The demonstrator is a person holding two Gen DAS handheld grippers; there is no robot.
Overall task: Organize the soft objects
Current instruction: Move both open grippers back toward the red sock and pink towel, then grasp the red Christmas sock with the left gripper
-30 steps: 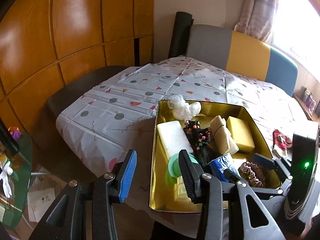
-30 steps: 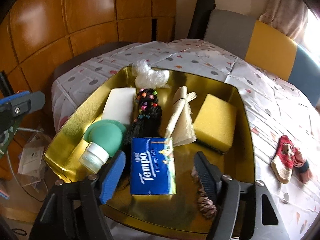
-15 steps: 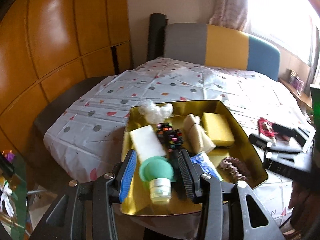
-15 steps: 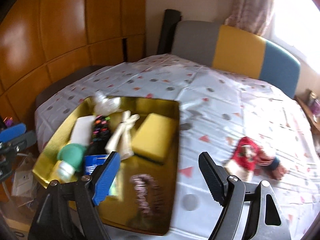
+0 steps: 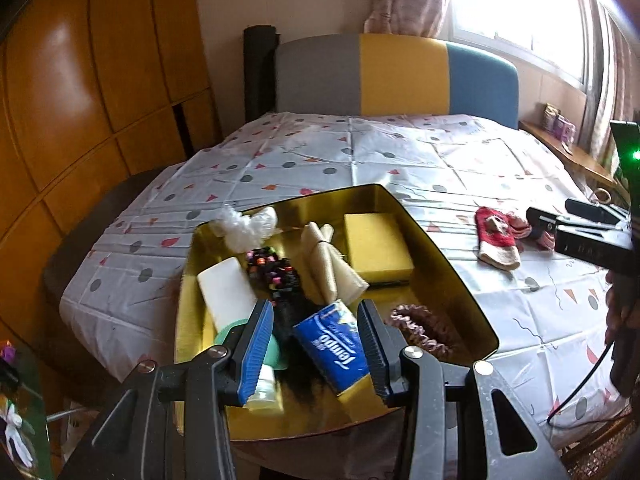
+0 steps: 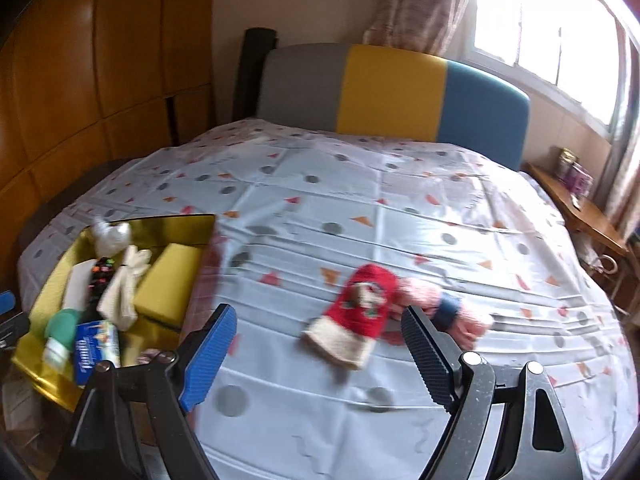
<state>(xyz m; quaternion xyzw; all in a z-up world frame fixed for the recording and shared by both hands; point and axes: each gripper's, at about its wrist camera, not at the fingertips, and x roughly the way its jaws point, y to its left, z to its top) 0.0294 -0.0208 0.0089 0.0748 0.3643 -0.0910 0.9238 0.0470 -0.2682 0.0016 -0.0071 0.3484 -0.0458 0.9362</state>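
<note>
A gold tray on the dotted tablecloth holds a blue tissue pack, a yellow sponge, a beige cloth roll, a white block, a beaded black piece, a green bottle and a pink scrunchie. My left gripper hovers open over the tray's near end, touching nothing. To the tray's right a red sock lies on the cloth beside a pink sock. My right gripper hangs above the red sock, its jaws opening, apart from it.
A grey, yellow and blue seat back stands behind the table. Wooden cabinets fill the left. A low wooden shelf sits at the right under the window. A person's hand and a cable show at the right edge.
My right gripper has swung right, from over the tissue pack in the tray to above the red sock, and its jaws have widened. My left gripper has shifted right over the tray's near end.
</note>
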